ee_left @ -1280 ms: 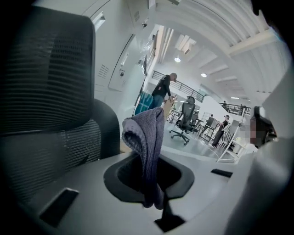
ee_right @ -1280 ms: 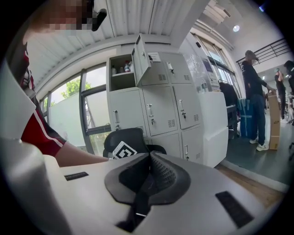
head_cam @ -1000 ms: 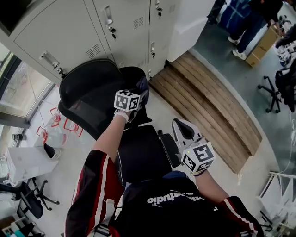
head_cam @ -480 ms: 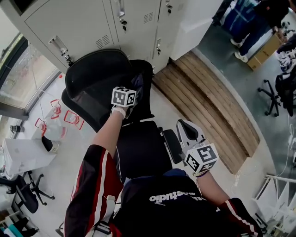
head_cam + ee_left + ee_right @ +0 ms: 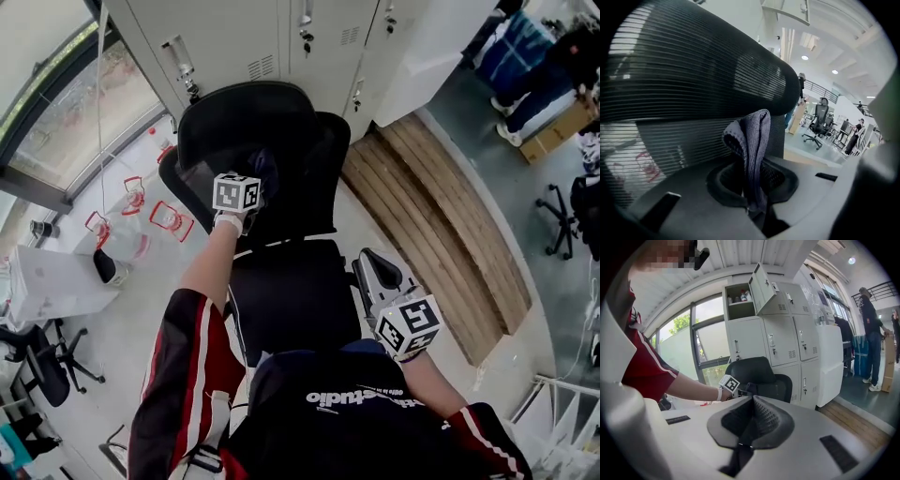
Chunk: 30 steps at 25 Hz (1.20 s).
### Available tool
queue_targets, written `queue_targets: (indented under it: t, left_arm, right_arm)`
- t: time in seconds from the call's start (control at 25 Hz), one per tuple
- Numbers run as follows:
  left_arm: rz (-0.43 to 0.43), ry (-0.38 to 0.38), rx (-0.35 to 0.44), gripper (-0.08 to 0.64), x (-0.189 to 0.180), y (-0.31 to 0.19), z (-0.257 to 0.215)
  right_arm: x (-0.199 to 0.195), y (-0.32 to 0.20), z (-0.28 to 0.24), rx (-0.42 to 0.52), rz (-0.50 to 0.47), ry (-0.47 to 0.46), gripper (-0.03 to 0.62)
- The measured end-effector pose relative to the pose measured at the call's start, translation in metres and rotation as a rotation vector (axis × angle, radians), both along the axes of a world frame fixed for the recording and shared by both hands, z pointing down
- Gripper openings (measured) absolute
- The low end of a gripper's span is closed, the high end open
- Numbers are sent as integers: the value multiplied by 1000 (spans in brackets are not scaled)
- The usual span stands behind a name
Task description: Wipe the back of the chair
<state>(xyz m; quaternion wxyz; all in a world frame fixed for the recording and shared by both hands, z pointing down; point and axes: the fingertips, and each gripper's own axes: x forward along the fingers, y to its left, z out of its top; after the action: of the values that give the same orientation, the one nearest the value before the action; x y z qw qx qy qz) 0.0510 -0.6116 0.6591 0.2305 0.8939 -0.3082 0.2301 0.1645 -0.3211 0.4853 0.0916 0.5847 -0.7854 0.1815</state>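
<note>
Lockers (image 5: 281, 37) of grey metal stood behind the black chair (image 5: 291, 300) on a pale floor (image 5: 112, 347). Its ribbed mesh back (image 5: 693, 84) rose upright, rounded across the top. The left gripper (image 5: 752, 208) pinched a knitted grey cloth (image 5: 752, 140), which stood upward just before that mesh. The right gripper (image 5: 740, 446) was closed and empty, beside the seat.

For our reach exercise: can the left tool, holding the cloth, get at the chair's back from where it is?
Likely yes: the left tool, shut on the cloth, sits right by the chair back, nothing between them.
</note>
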Motion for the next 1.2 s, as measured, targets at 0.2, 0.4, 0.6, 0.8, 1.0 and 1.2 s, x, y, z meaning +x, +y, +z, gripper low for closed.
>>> queue_targets:
  t: [0.2, 0.4, 0.6, 0.8, 1.0, 1.2]
  left_arm:
    - [-74, -39, 23, 55, -77, -2, 4]
    - [-149, -75, 43, 55, -149, -5, 2]
    - [-205, -124, 58, 55, -213, -3, -2]
    - [-280, -118, 64, 55, -267, 4, -11]
    - [-316, -121, 97, 55, -296, 22, -28]
    - [-293, -76, 123, 55, -292, 43, -39]
  right_arm:
    - [-41, 3, 2, -2, -51, 1, -3]
    - [-74, 4, -2, 9, -93, 3, -3]
    - [-101, 6, -2, 13, -123, 5, -3]
    - [-123, 9, -6, 19, -149, 16, -3]
    - [-136, 16, -12, 36, -170, 24, -3]
    - [-140, 23, -22, 58, -176, 26, -3]
